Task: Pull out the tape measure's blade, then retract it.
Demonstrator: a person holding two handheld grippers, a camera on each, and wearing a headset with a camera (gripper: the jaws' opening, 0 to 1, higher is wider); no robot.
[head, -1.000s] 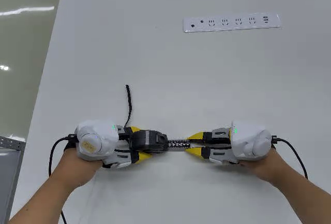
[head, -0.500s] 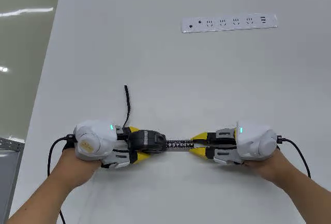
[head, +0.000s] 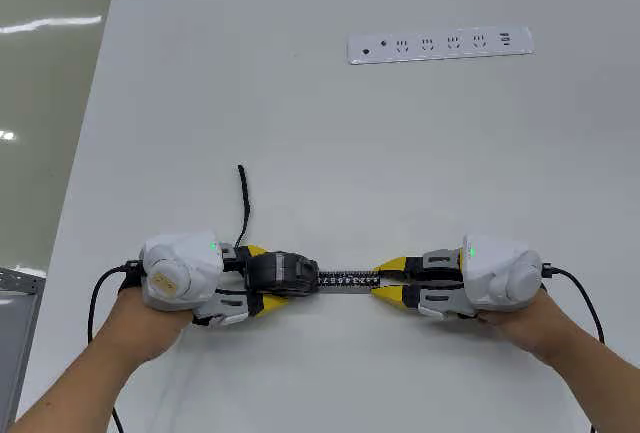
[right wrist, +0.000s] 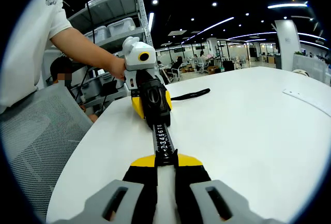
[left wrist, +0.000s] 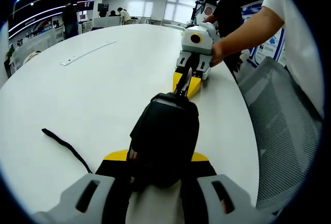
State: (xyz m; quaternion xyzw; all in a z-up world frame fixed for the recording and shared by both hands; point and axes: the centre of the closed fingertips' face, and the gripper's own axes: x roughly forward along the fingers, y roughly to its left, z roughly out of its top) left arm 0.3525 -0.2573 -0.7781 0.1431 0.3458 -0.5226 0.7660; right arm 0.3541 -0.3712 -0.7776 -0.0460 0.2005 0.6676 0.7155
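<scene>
While the blade (head: 348, 278) of the tape measure (left wrist: 164, 136) lies partly drawn out, you hold it at both ends.
Your left tool (head: 272, 276) is clamped on the black tape measure itself, lower left of centre in the head view. Your right tool (head: 384, 279) pinches the blade's tip, lower right of centre. The numbered blade runs straight between them over the white counter (head: 350, 153). A black strap (head: 244, 203) trails upward from the tape measure, and a power strip (head: 440, 45) lies well apart at upper right.
</scene>
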